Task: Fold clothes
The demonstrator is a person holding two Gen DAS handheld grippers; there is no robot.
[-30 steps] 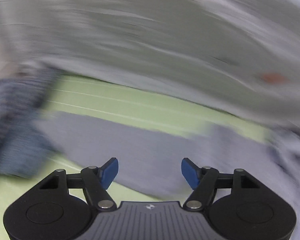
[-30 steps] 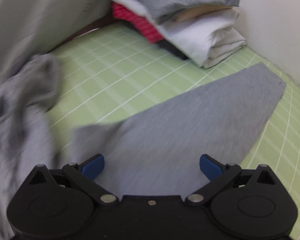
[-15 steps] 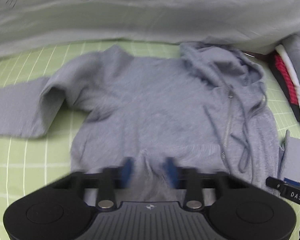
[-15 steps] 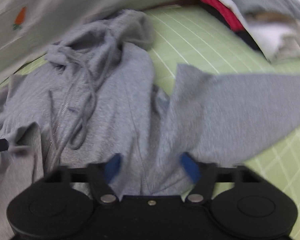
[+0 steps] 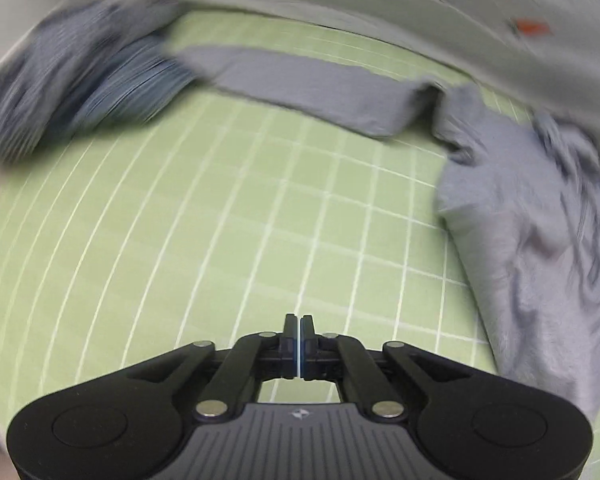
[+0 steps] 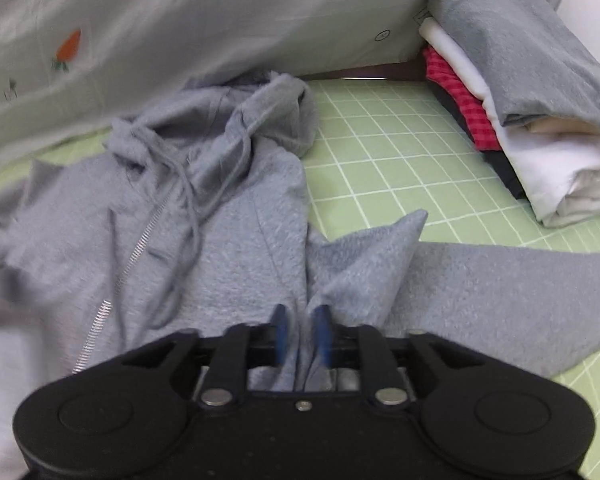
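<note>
the right gripper (image 6: 302, 334) has a fold of the grey zip hoodie (image 6: 228, 240) bunched between its blue pads, jaws drawn narrow onto the fabric near the garment's lower edge. just past it the hoodie lies spread on the green gridded mat (image 6: 384, 152), zip (image 6: 136, 252) and drawstrings running up toward the crumpled hood (image 6: 276, 108), and one sleeve (image 6: 500, 300) stretches out to the right across the mat. further right, near the wall, sits a stack of folded clothes (image 6: 532, 120), grey on top, then white, red check and dark layers. a pale grey sheet with carrot prints (image 6: 180, 20) rises behind everything.

the left gripper (image 5: 299, 334) is closed completely with nothing between its pads, hovering over bare mat (image 5: 204, 232). to its right lies the hoodie's body (image 5: 528, 220), blurred, and its other sleeve (image 5: 312, 84) reaches left across the far part of the mat. at the far left is a blurred heap of blue-grey striped cloth (image 5: 80, 88), touching the sleeve's end.
</note>
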